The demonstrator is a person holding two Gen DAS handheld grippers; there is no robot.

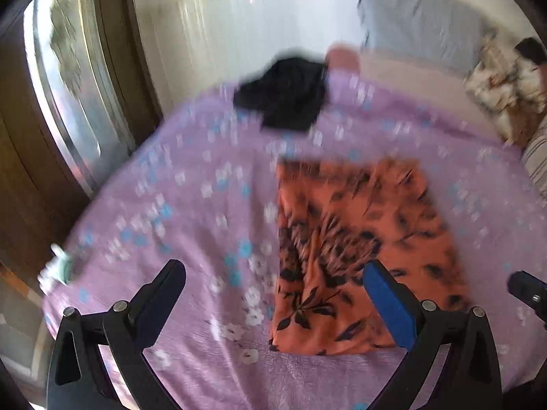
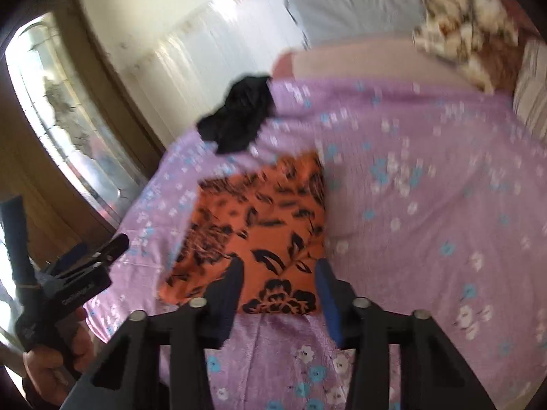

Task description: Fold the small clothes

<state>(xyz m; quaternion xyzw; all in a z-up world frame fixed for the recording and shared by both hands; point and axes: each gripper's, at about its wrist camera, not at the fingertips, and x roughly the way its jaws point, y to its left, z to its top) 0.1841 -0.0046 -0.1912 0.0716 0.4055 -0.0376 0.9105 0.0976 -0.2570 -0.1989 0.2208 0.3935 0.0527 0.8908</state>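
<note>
A folded orange garment with black flowers (image 1: 362, 249) lies flat on the purple flowered bedspread (image 1: 191, 205); it also shows in the right wrist view (image 2: 259, 232). A crumpled black garment (image 1: 283, 92) lies at the bed's far edge, also in the right wrist view (image 2: 239, 119). My left gripper (image 1: 277, 273) is open and empty, held above the bed at the orange garment's near left corner. My right gripper (image 2: 278, 270) is open and empty above the garment's near edge. The left gripper shows at the left of the right wrist view (image 2: 102, 253).
A grey pillow (image 1: 420, 17) and a floral pillow (image 1: 506, 82) lie at the head of the bed. A wooden wardrobe with a mirror (image 1: 65, 78) stands to the left. A striped cushion (image 1: 536, 157) sits at the right edge.
</note>
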